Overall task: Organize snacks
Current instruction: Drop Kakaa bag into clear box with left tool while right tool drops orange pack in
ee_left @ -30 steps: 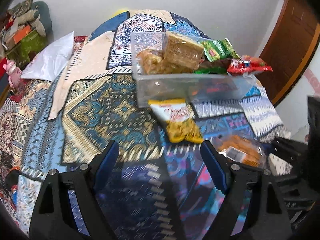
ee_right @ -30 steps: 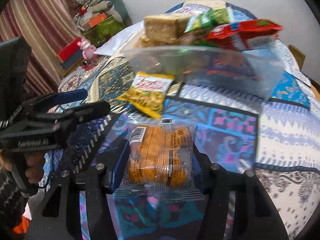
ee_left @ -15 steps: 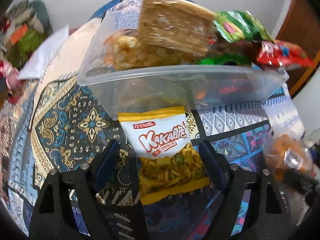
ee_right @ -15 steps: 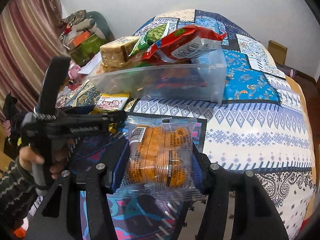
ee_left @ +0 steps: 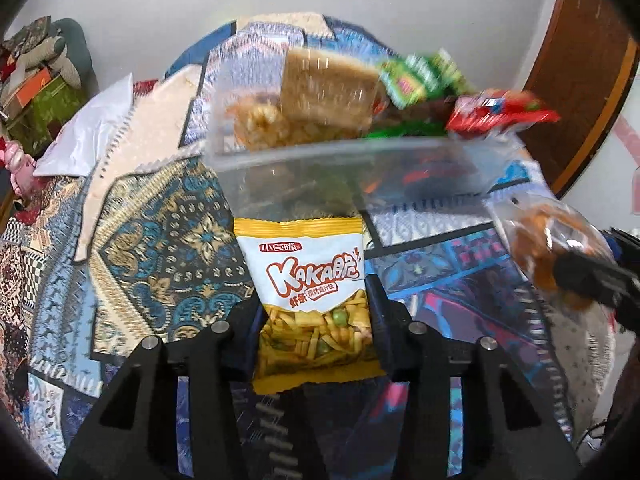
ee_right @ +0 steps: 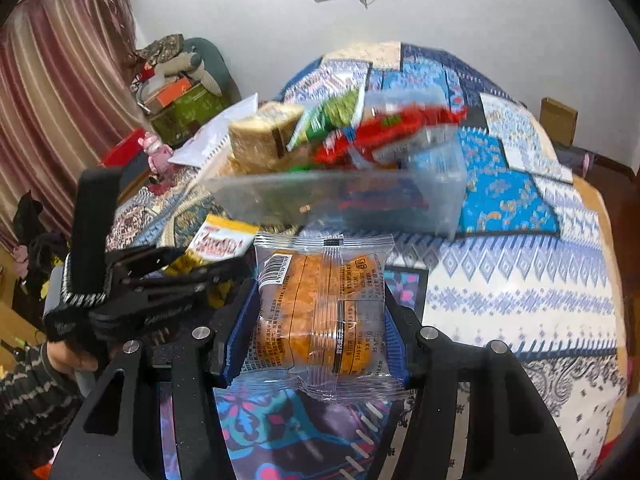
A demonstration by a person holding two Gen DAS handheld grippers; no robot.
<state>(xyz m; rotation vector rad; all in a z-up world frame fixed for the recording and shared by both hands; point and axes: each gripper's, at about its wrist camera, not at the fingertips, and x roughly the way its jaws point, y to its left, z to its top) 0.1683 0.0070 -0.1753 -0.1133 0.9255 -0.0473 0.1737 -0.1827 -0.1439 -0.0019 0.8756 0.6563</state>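
Observation:
My left gripper [ee_left: 314,312] is shut on a yellow and white KaKa snack bag [ee_left: 312,280], held just in front of a clear plastic bin [ee_left: 352,172] on the patterned bedspread. The bin holds several snacks: a brown cake block [ee_left: 324,88], green packets [ee_left: 416,80] and a red packet [ee_left: 500,112]. My right gripper [ee_right: 318,320] is shut on a clear-wrapped orange cake pack [ee_right: 320,312], also in front of the bin [ee_right: 340,200]. The left gripper with its bag [ee_right: 220,244] shows at the left of the right wrist view.
A white pillow [ee_left: 92,128] lies at the bed's far left. Boxes and soft toys [ee_right: 176,80] are piled by the striped curtain [ee_right: 52,100]. A wooden door [ee_left: 588,72] stands at the right. A cardboard box [ee_right: 558,120] sits beyond the bed.
My left gripper moved forward to the yellow bag lying by the bin and shut on it, lifting it. My right gripper kept hold of the cake pack and drew nearer the bin.

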